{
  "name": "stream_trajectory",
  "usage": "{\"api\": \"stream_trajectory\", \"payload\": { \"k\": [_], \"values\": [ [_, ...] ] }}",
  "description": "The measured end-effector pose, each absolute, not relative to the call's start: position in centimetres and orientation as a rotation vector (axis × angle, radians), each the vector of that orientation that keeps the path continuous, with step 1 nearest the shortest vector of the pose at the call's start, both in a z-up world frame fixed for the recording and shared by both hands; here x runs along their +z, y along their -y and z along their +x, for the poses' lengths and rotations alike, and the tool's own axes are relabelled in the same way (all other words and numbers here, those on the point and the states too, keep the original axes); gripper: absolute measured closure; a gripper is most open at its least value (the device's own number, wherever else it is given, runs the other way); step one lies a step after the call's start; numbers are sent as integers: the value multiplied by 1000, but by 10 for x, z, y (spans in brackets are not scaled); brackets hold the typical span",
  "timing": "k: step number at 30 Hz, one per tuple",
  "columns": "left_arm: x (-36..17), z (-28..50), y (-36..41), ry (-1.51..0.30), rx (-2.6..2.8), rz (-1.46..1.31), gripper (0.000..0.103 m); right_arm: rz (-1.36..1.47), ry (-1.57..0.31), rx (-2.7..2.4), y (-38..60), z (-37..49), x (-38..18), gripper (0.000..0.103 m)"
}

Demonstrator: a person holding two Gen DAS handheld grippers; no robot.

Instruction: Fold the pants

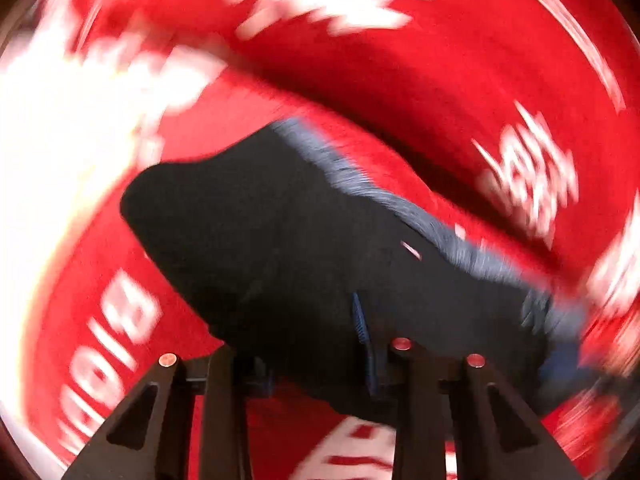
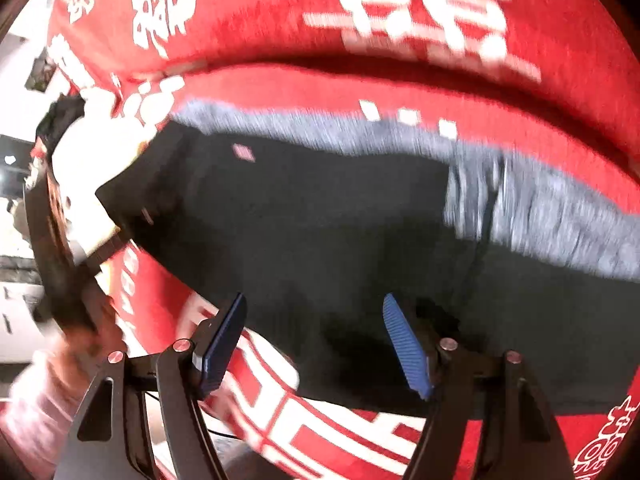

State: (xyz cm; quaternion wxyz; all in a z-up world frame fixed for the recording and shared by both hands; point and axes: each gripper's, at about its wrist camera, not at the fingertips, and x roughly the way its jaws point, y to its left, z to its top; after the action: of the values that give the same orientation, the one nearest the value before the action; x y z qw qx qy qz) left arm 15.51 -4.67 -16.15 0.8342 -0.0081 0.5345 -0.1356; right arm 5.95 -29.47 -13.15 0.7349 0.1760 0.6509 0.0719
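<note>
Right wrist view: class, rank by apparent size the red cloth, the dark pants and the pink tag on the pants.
1. red cloth
2. dark pants
3. pink tag, by far the smallest

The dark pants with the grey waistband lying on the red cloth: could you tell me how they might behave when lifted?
The dark pants would probably flop and drape, since they lie limp with soft curved edges. They may drag the red printed cloth, which already looks rumpled. The open right gripper hovers over them.

one pants (image 2: 320, 232); one red cloth (image 2: 400, 80); two tongs: left (image 1: 312, 356), right (image 2: 314, 344)
</note>
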Motion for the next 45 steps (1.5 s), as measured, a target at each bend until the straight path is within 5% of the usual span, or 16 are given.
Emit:
{"api": "stream_trajectory", "payload": {
  "k": [8,17,18,19,20,34,41,45],
  "values": [
    [-150,127,99,-969,-335,366,70,417,-1599,424,228,185,-105,18],
    [-150,120,107,-928,-333,489,70,136,-1853,547,108,240,-149,18],
    [-150,120,108,-931,-331,489,70,95,-1858,528,106,239,-153,24],
    [-149,122,109,-944,-330,486,70,79,-1850,515,109,235,-153,61],
    [-148,122,110,-960,-332,482,70,83,-1838,504,115,233,-152,83],
    [-43,37,261,-817,-684,547,70,675,-1288,429,373,71,-29,86],
    [-77,-22,380,-848,-843,680,70,805,-1209,222,517,-37,-48,86],
    [-129,-44,424,-937,-853,790,64,778,-1292,119,567,-64,-106,86]
  ]
}}
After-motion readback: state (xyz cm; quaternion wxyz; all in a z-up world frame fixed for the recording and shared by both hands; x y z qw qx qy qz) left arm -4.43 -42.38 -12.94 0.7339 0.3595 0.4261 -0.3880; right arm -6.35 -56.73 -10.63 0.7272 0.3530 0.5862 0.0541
